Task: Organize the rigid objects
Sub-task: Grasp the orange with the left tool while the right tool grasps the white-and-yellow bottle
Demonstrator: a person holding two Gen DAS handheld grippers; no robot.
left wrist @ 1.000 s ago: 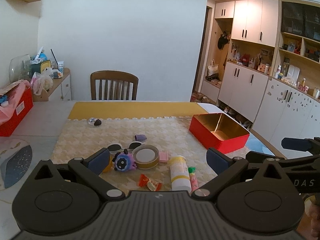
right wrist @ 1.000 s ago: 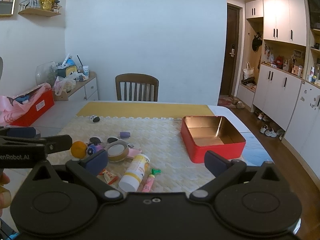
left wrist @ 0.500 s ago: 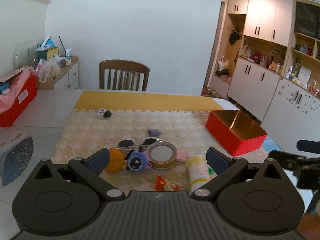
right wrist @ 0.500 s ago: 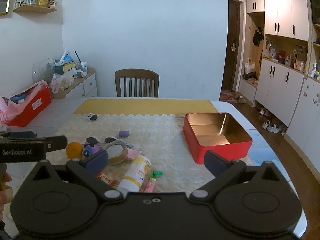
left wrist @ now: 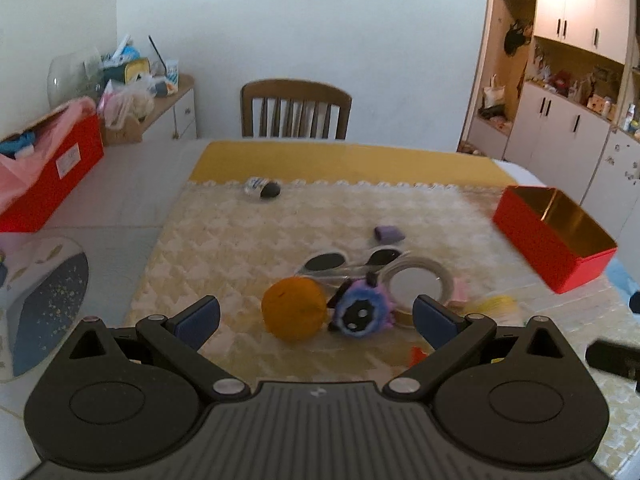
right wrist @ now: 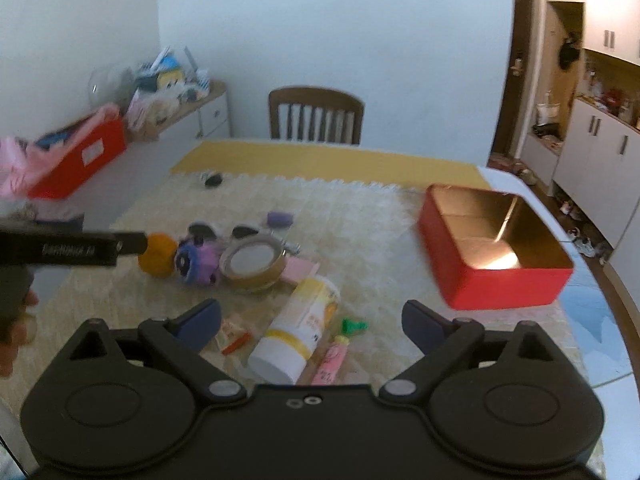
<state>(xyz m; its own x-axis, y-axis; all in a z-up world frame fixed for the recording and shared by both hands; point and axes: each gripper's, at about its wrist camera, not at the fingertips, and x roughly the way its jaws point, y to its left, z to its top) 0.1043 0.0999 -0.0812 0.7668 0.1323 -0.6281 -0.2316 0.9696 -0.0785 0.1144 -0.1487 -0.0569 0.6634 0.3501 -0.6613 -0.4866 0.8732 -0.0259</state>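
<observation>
- Clutter of small things lies on the cream quilted mat (left wrist: 224, 240) covering the counter; the red metal tin with a gold inside (right wrist: 496, 248) stands empty at the mat's right side, well apart from the pile
- Left gripper (left wrist: 316, 316) has its fingers spread wide with nothing pinched; the round orange ball (left wrist: 294, 308) and the fuzzy purple toy with a black face (left wrist: 360, 312) sit on the mat between and just beyond the tips
- Right gripper (right wrist: 310, 314) has its fingers wide but closing slightly, nothing touching the pads; the white and yellow cylindrical bottle (right wrist: 300, 332) lies on its side between them, its white cap end pointing towards the camera
- Bottle looks like stiff, smooth plastic, probably light; being round, it may roll or slip, so a pinch across the middle of the body seems safest
- Beside the bottle lie a thin pink tube with a green cap (right wrist: 334, 356) and a small orange wrapper (right wrist: 234, 336), both light and easy to nudge by accident
- Ball looks firm and likely to roll away if clipped off-centre; take it across its widest part
- Roll of tan tape (right wrist: 254, 264), white-framed sunglasses (left wrist: 348, 262) and a small purple cap (left wrist: 388, 234) lie further back; the glasses look the most fragile
</observation>
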